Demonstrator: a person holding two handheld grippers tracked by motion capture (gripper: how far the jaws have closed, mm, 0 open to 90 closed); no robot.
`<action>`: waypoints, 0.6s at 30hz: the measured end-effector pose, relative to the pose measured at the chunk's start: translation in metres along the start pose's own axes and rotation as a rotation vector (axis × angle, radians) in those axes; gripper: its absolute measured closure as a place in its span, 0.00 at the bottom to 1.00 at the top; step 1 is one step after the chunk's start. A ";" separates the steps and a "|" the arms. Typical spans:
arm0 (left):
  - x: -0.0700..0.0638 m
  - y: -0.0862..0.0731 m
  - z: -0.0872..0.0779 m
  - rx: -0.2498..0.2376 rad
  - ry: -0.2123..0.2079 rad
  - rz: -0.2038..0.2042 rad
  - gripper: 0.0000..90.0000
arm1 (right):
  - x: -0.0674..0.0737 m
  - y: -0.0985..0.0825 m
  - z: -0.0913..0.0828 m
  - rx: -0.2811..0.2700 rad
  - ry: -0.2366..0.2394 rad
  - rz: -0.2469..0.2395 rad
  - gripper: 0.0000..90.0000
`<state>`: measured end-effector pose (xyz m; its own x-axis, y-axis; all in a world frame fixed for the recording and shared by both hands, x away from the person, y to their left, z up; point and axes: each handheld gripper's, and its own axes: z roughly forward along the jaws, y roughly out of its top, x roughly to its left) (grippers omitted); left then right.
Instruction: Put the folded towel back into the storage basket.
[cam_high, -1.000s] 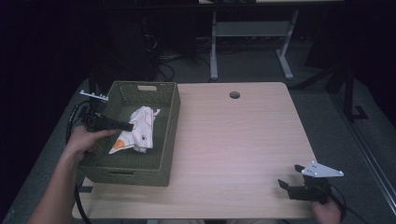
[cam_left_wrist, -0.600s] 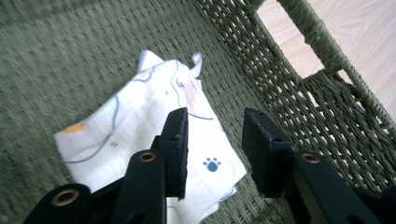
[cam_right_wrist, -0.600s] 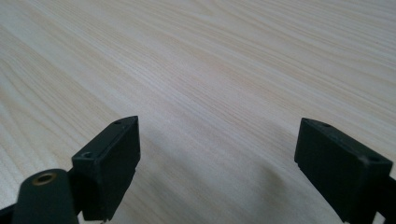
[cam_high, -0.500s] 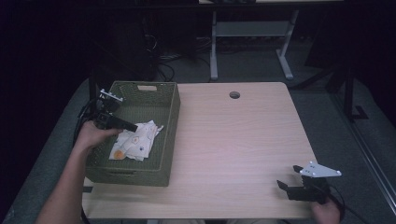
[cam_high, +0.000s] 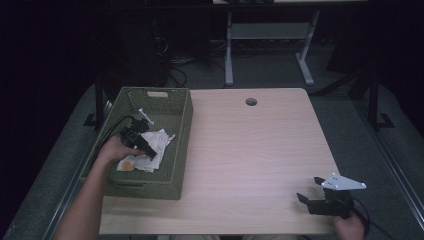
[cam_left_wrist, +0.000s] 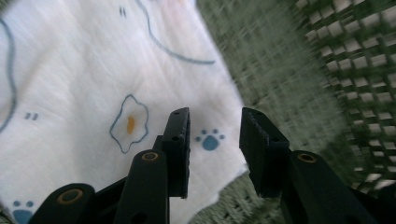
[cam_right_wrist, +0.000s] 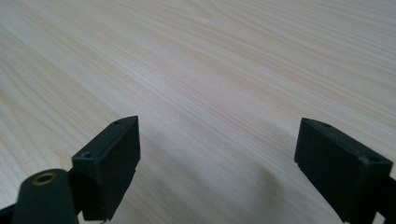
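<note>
Inside a green woven rectangular basket (cam_high: 176, 145) at the left side of a pale wood-grain counter (cam_high: 250, 150): a crumpled white cloth printed with fried eggs and blue paw prints (cam_high: 150, 152), lying on the basket floor toward the near half. Over that cloth, the left gripper (cam_high: 145, 147), held in the person's left hand (cam_high: 114, 149), pointing down into the basket, black cable trailing back over the far-left rim. In the left gripper view, the same white cloth (cam_left_wrist: 93, 93) spread close beneath the two black fingers (cam_left_wrist: 180, 140), a blue paw print visible in the gap, green weave of the basket (cam_left_wrist: 327, 70) rising on the right. Fingers partly apart, having just been opening, nothing pinched between the pads, the cloth lying loose beneath them. Whether the tips touch the fabric, impossible to tell. At the near right corner of the counter, well apart from the basket: the right gripper (cam_high: 307, 192), grey three-cornered plate on top, held low in the right hand (cam_high: 350, 225). In the right gripper view, its fingers (cam_right_wrist: 112, 158) spread wide over bare wood (cam_right_wrist: 210, 70), nothing between them.
</note>
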<state>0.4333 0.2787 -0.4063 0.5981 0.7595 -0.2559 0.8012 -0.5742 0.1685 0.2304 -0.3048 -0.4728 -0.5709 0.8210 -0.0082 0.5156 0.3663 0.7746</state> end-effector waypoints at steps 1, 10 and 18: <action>0.000 0.001 0.007 0.033 -0.001 0.004 0.70 | 0.000 0.000 0.000 -0.001 0.000 0.000 0.15; -0.004 0.005 0.020 0.082 0.057 0.026 0.62 | -0.001 -0.001 -0.004 -0.015 0.001 -0.002 0.15; -0.014 0.009 0.023 0.090 0.156 0.038 0.95 | -0.002 -0.001 -0.007 -0.017 -0.011 -0.004 0.15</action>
<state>0.4317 0.2552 -0.4229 0.6294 0.7708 -0.0987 0.7770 -0.6234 0.0872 0.2263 -0.3096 -0.4695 -0.5658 0.8243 -0.0187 0.5022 0.3625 0.7851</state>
